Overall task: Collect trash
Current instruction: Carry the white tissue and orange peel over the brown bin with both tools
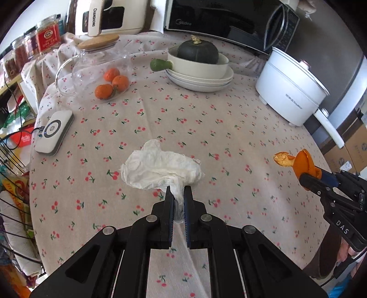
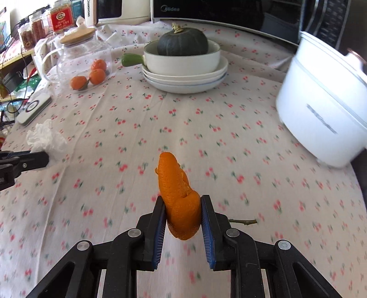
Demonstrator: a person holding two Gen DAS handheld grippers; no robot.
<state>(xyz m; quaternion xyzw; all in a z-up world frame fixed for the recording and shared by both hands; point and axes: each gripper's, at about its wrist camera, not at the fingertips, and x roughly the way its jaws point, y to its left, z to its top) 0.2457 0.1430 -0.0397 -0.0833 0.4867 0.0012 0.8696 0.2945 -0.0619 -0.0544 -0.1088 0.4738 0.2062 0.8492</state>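
Left side: wireless charger pad (image 1: pixel 54 131) is sitting near the tabletop (image 1: pixel 229 128) edge, cable plugged in. Glass teapot (image 1: pixel 101 68) with a wooden lid is standing behind it, three mandarins (image 1: pixel 112 83) just beside it.

Left gripper (image 1: pixel 178 191) is being held closed on a crumpled white tissue (image 1: pixel 160 168); a twisted tail of the tissue is being pinched between the blue pads, the bulk is hanging out past the fingertips over the cherry-print cloth. Whether it is touching the cloth cannot be told.

Centre back: a dark green squash (image 1: pixel 197 51) is sitting in a white pan, which is stacked on plates (image 1: pixel 199 81).

Right gripper (image 2: pixel 183 201) is being held clamped on an orange peel (image 2: pixel 179 194); pads are pressing both sides, the peel is sticking up and forward past the tips, clear of the tabletop. A small twig (image 2: pixel 243 222) is lying on the cloth just right of the gripper.

Far right: white electric pot (image 2: pixel 321 114) is standing at the tabletop edge, microwave (image 2: pixel 229 13) behind it.
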